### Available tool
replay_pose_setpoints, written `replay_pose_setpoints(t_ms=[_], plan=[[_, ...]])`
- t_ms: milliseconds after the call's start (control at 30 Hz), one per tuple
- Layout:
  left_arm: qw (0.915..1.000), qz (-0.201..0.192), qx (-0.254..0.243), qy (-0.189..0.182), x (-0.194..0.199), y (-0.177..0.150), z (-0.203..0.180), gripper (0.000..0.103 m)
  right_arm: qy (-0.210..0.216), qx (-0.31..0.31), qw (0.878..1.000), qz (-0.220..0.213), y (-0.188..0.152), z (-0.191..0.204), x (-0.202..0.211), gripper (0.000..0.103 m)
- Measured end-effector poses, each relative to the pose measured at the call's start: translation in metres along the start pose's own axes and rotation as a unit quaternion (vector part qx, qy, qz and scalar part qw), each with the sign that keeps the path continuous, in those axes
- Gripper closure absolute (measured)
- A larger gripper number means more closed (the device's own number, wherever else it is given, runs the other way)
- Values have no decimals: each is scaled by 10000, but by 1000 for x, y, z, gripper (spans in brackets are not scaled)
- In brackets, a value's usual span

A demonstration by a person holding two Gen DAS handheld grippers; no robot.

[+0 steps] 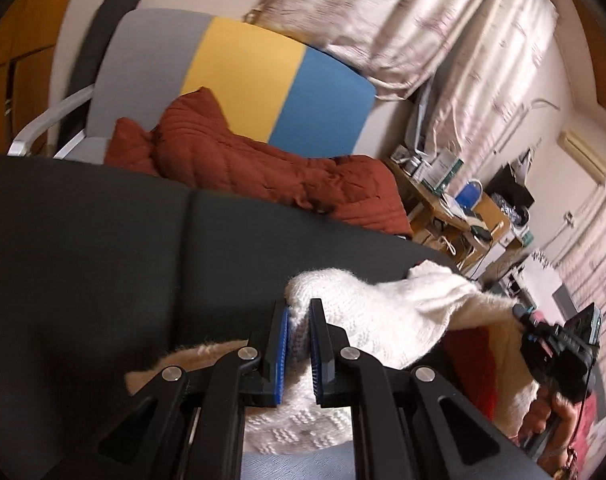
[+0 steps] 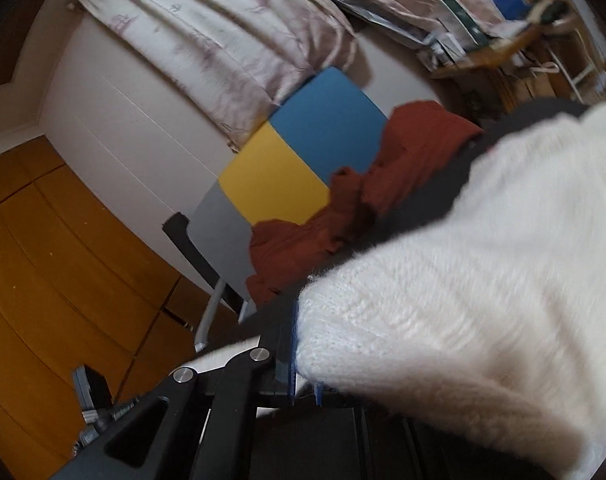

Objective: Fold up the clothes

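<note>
Left gripper (image 1: pixel 299 344): both blue-padded fingers (image 1: pixel 283 354) pressed together on a fold of the white knit sweater (image 1: pixel 367 320). The sweater bunches up between the pads and hangs away to the right, raised off the black table (image 1: pixel 103 248).

Right gripper (image 2: pixel 305 360): in its own view the sweater (image 2: pixel 463 300) drapes over the right finger and hides it. A blue pad edge (image 2: pixel 293 344) shows at the cloth's left side, clamped on the knit. In the left view, the right gripper (image 1: pixel 519 310) grips the sweater's far right end, and the hand (image 1: pixel 551 420) holds its black handle low at right.

Behind the table: a rust-red quilted jacket (image 1: pixel 255 164) lies heaped on a bench with a grey, yellow and blue back (image 1: pixel 243 68).

Further off: pale patterned curtains (image 1: pixel 423 20) hang along the wall. A cluttered wooden desk (image 1: pixel 455 208) stands far right. A wooden floor (image 2: pixel 43 260) shows at left in the right view.
</note>
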State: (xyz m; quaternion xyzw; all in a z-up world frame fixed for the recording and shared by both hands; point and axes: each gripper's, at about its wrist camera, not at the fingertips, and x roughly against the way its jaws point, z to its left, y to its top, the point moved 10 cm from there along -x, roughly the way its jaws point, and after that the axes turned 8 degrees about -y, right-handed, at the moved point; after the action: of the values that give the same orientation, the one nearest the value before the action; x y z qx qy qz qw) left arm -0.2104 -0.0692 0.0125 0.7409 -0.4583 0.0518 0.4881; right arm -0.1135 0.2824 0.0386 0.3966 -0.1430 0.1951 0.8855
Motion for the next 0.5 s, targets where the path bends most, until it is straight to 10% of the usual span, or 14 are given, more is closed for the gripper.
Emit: replay_pose_setpoints(t_ms=[500], plan=[[9837,-1309,-275,-1200,84,108,-70,94,318,1255,9788,-1589,158,171,73,97]])
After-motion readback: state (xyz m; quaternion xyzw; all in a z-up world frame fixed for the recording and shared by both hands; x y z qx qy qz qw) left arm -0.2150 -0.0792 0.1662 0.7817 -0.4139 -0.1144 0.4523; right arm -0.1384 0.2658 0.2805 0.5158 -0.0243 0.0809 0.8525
